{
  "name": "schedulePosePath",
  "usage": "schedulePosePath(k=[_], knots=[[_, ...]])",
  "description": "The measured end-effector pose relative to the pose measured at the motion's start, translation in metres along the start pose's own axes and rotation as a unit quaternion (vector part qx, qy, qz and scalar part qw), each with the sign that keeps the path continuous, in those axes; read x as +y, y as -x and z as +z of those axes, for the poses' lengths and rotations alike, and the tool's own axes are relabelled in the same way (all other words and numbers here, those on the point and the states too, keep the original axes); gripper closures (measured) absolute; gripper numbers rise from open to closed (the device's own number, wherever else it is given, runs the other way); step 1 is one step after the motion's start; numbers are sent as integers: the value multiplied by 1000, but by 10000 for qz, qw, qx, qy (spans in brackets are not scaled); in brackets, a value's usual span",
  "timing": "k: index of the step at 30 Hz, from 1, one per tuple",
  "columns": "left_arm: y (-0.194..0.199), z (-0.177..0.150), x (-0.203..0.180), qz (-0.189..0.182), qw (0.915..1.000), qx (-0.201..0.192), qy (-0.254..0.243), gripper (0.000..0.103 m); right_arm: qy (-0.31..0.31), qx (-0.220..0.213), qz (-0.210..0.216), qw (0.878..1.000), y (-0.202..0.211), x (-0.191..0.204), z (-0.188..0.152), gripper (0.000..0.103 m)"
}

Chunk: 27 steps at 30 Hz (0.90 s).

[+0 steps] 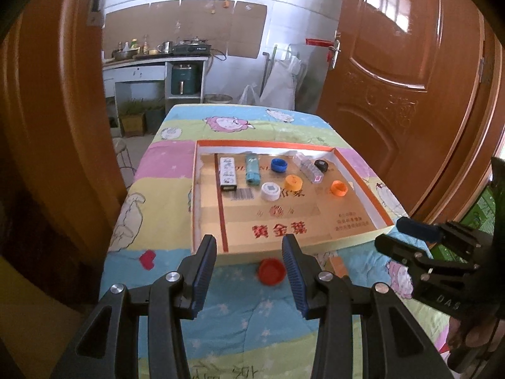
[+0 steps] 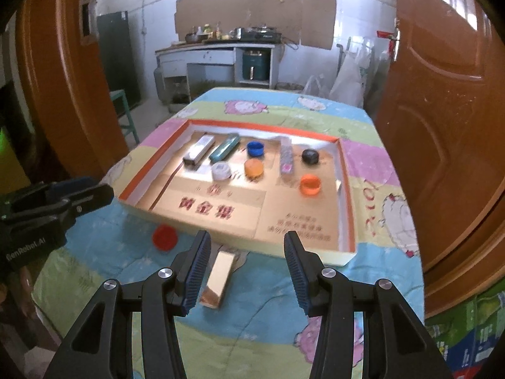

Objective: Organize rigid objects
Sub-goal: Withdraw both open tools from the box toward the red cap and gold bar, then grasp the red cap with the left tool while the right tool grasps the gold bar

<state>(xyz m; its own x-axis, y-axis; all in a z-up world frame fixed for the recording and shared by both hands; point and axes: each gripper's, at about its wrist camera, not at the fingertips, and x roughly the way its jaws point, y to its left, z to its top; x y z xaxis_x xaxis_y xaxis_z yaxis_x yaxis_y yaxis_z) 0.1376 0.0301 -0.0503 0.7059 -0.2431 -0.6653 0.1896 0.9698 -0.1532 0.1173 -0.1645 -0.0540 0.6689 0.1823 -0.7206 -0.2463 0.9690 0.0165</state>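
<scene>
A shallow cardboard tray (image 1: pixel 363 189) (image 2: pixel 345 170) with an orange rim lies on the quilt-covered table. Inside it are a silver box (image 1: pixel 228 172), a teal box (image 1: pixel 252 169), a clear box (image 1: pixel 307 167) and blue (image 1: pixel 279 165), black (image 1: pixel 321 165), white (image 1: pixel 270 191) and orange (image 1: pixel 339 188) caps. A red cap (image 1: pixel 271 271) (image 2: pixel 164 237) rests on the quilt in front of the tray, below my open left gripper (image 1: pixel 249 243). A gold box (image 2: pixel 219 279) lies on the quilt under my open right gripper (image 2: pixel 246 237), close to its left finger. Neither gripper holds anything.
Brown wooden doors (image 1: pixel 394 63) flank the table on both sides. Beyond the table stand a kitchen counter (image 2: pixel 217 47) with pots and a green appliance (image 2: pixel 255 64). Each gripper shows in the other's view: the right gripper (image 1: pixel 410 240) and the left gripper (image 2: pixel 63 195).
</scene>
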Motion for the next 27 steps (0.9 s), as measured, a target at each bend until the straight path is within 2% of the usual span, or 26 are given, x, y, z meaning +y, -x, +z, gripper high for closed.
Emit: schedulePosePath(k=[12,21,23,24,25,27], knots=[[-5,-30,3,-28,9997,227,-23,60,-184,414,-69,9989,-39,20,-32,53],[-19,-34,-3,-26,9990,405,-162,60,-364,578,-130,9976,-64,25,-39,53],[-24,-35,-6,-26,9986,473,-230,60,-400,627,-119,9972,-68,25,-40,61],[-27,-35,-8,-28,9984,507,-266,60,-413,649,-122,9970,-69,25,-41,75],[-30,-35,-10,-35,9981,538,-298,60,-400,633,-180,9970,-69,24,-41,84],[-36,-35,-15,-72,9974,609,-371,60,-449,640,-143,9968,-67,21,-41,84]])
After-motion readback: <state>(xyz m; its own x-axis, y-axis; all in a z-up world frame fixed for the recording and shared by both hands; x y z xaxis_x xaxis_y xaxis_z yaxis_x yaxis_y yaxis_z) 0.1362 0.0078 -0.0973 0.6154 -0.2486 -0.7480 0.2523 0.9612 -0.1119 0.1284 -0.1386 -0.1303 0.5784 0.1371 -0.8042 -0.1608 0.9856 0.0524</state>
